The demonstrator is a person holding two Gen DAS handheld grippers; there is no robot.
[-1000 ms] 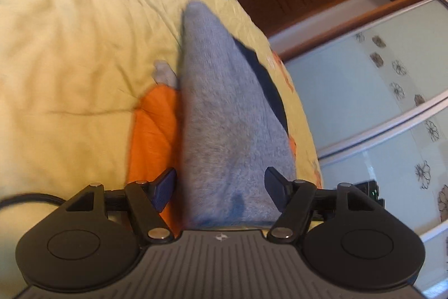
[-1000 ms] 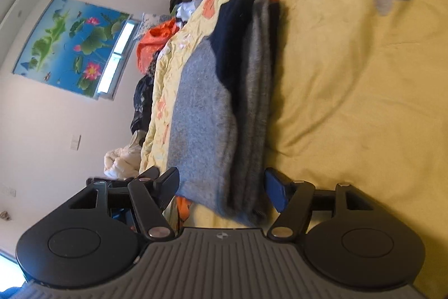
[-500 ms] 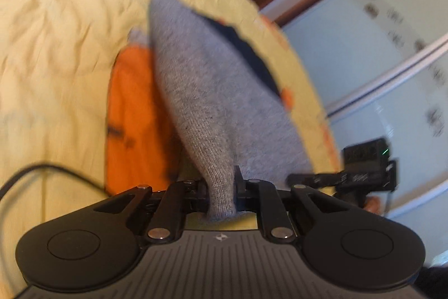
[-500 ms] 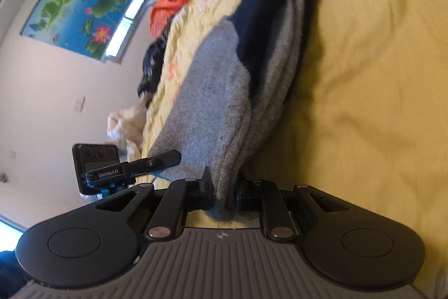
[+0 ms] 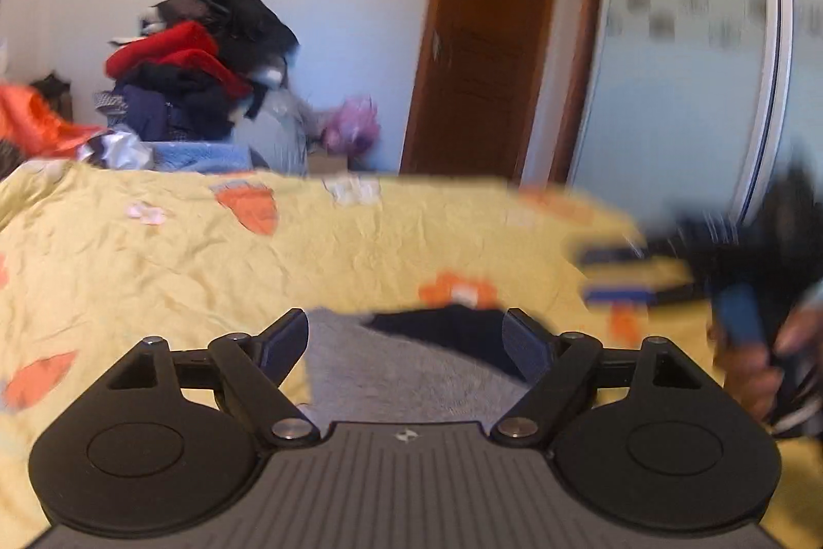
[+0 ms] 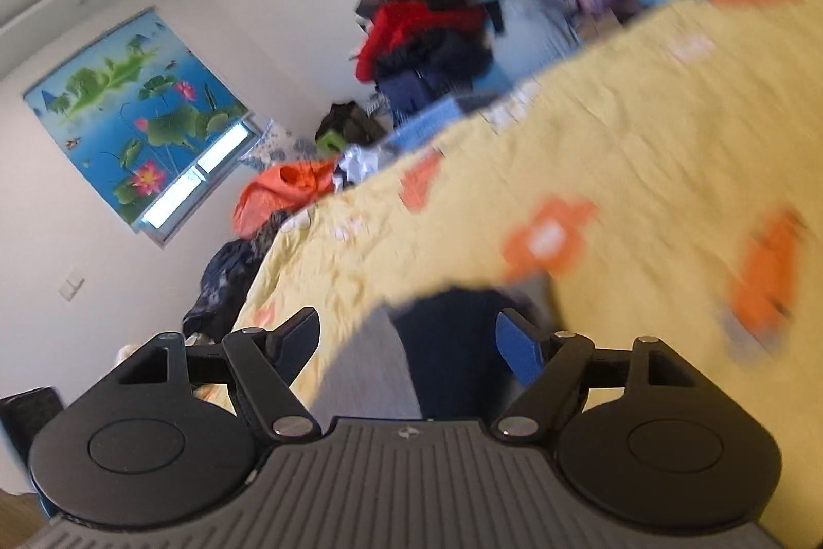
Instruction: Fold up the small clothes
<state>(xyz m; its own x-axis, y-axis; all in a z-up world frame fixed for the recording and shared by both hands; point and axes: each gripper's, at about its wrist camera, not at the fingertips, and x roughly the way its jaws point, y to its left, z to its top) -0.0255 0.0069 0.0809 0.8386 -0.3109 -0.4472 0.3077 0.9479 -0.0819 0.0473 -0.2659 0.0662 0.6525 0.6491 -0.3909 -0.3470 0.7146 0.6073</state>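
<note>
Bedspread (image 5: 154,271) fills most of what we see: a crumpled yellow cover printed with orange flowers and small pale patches, spread flat across the bed and running to its far edge. On it, at the near edge, lies the folded garment (image 5: 406,369), grey knit with a dark navy part (image 6: 452,343) on its far side; in both wrist views it sits low in the frame, just ahead of the fingers.

We see the left gripper (image 5: 406,343) with its jaws spread wide, having just been opening; the garment shows in the gap, but the blue pads do not press on it. The right gripper (image 6: 406,340) is the same: jaws wide apart, just opened, nothing clamped, the cloth lying loose between and below them. In the left view the right gripper also appears at the far right, blurred, with a hand (image 5: 761,364) around its handle.

Beyond the far edge of the bed we see a tall heap of clothes (image 5: 206,70), red, black and navy, with an orange cloth (image 6: 283,189) to its left and something purple (image 5: 355,127) to its right. The wall behind is white. A brown wooden door (image 5: 488,50) stands to the right, then a pale sliding wardrobe panel (image 5: 679,86). On the left wall hangs a blue blind (image 6: 133,111) printed with lotus flowers, over a window
</note>
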